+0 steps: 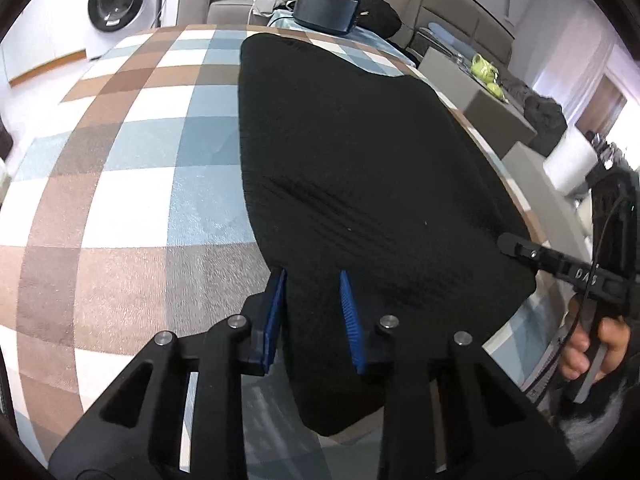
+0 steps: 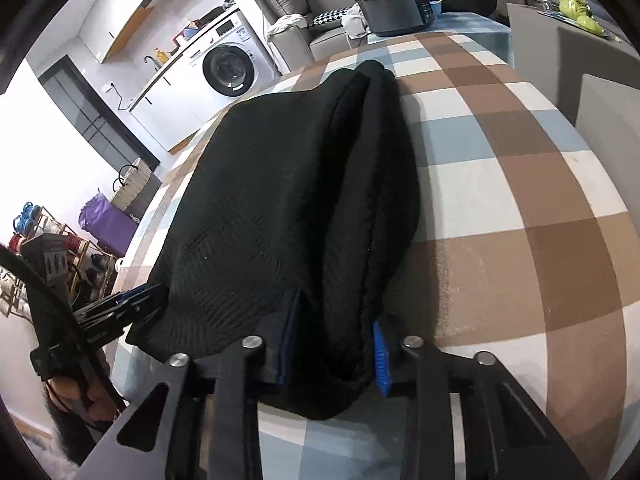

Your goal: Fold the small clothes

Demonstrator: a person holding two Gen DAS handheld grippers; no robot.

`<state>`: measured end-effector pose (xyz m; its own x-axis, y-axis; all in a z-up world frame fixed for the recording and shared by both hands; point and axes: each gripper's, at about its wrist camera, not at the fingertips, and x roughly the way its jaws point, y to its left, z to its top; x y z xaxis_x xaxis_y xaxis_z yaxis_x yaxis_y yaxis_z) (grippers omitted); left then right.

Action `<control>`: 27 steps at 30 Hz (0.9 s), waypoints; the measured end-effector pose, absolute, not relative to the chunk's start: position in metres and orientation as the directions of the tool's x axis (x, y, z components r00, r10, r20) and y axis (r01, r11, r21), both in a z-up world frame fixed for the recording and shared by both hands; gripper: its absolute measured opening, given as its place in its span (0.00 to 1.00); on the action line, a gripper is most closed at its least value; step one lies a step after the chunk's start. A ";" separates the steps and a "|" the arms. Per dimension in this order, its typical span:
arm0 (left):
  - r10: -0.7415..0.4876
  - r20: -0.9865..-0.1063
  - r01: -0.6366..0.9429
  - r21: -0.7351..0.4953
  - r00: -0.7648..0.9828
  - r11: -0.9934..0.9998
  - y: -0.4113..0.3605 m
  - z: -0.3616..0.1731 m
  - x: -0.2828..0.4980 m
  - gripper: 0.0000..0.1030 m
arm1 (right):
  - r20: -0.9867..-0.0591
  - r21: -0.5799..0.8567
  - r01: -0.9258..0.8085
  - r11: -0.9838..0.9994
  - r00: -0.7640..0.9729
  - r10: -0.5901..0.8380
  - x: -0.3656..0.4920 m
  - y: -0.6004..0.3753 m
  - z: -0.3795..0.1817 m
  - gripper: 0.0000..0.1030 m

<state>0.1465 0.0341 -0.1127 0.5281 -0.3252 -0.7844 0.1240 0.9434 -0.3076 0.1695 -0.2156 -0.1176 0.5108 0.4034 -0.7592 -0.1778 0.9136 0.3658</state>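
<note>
A black knit garment (image 1: 360,168) lies flat and lengthwise on the checked tablecloth (image 1: 132,168). My left gripper (image 1: 314,300) is open, its blue pads straddling the garment's near left edge. My right gripper (image 1: 508,245) reaches onto the garment's near right corner in the left wrist view. In the right wrist view the garment (image 2: 280,200) shows a folded, doubled edge on its right side. My right gripper (image 2: 336,344) is open with the thick folded edge between its blue pads. My left gripper (image 2: 136,300) shows at the garment's left edge.
A dark round appliance (image 1: 326,10) stands at the table's far end, with a black heap of clothes behind it. A washing machine (image 2: 228,68) is at the back left. Grey boxes (image 1: 496,108) stand to the right of the table.
</note>
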 end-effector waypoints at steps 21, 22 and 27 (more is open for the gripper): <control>-0.204 -0.784 0.017 -0.240 0.586 0.971 0.083 -0.118 0.257 0.24 | -0.756 0.355 -0.182 0.917 0.520 0.396 0.265 -0.160 -0.119 0.24; -0.210 -0.781 0.015 -0.249 0.588 0.968 0.086 -0.118 0.259 0.24 | -0.757 0.356 -0.179 0.917 0.520 0.396 0.266 -0.159 -0.119 0.24; -0.207 -0.772 0.018 -0.246 0.602 0.969 0.092 -0.120 0.255 0.24 | -0.752 0.376 -0.164 0.912 0.520 0.404 0.257 -0.171 -0.116 0.33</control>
<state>0.2551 0.0924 -0.1200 0.6016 -0.2066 -0.7716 0.0176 0.9692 -0.2458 0.2567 -0.1714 -0.1162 0.5205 0.4037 -0.7524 -0.1643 0.9120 0.3757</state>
